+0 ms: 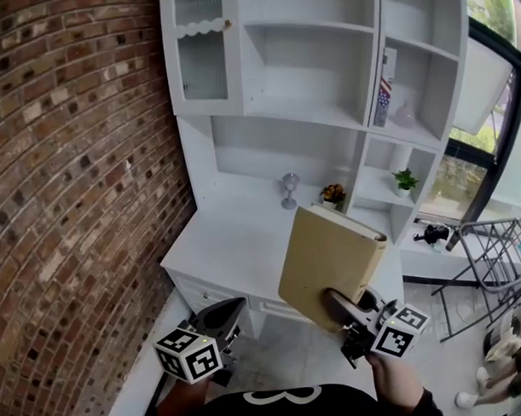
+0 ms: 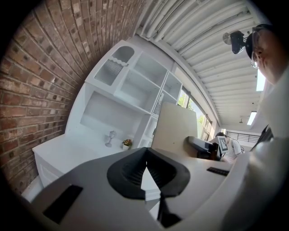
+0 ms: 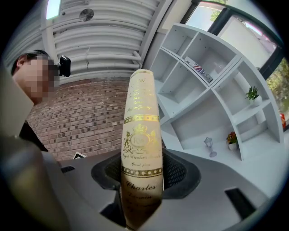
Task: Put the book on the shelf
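Note:
A thick tan book with gold print on its spine is held upright in the air in front of the white shelf unit. My right gripper is shut on its lower edge, and in the right gripper view the spine stands between the two pads. My left gripper hangs low at the left, near the desk's front corner, jaws shut with nothing in them. From the left gripper view the book's plain cover shows to the right.
A brick wall bounds the left side. On the white desk top stand a glass goblet and a small flower pot. A green plant and a flag-covered book occupy the right cubbies. A metal rack stands at the right.

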The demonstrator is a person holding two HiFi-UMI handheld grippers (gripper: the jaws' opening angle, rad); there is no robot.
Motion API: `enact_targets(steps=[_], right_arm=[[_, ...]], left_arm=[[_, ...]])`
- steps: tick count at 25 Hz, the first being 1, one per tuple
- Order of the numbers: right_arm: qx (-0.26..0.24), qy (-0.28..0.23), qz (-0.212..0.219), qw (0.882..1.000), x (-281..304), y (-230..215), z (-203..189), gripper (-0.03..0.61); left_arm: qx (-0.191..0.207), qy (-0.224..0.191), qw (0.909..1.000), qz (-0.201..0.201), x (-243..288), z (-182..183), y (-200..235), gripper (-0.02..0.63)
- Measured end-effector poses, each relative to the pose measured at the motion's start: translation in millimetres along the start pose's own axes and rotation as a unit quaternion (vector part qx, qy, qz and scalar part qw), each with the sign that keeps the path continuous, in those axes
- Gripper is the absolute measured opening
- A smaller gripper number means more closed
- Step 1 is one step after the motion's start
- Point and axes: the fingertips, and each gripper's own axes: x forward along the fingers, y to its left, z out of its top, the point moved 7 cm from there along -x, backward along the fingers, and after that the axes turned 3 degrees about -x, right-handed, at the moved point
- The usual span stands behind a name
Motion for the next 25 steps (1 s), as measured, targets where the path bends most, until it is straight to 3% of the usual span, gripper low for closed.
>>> enact_targets(steps=[11, 25], right_arm=[[-0.011, -0.011, -0.012, 1.0, 47, -29, 10, 0.209], [-0.043, -0.045, -0.023, 0.998, 130, -113, 62, 0.209]], left_arm=[[-0.002, -0.002, 1.0, -0.009, 32, 15, 42, 0.0], [0.023, -0.013, 0.9995, -0.019, 128, 86, 120, 0.0]])
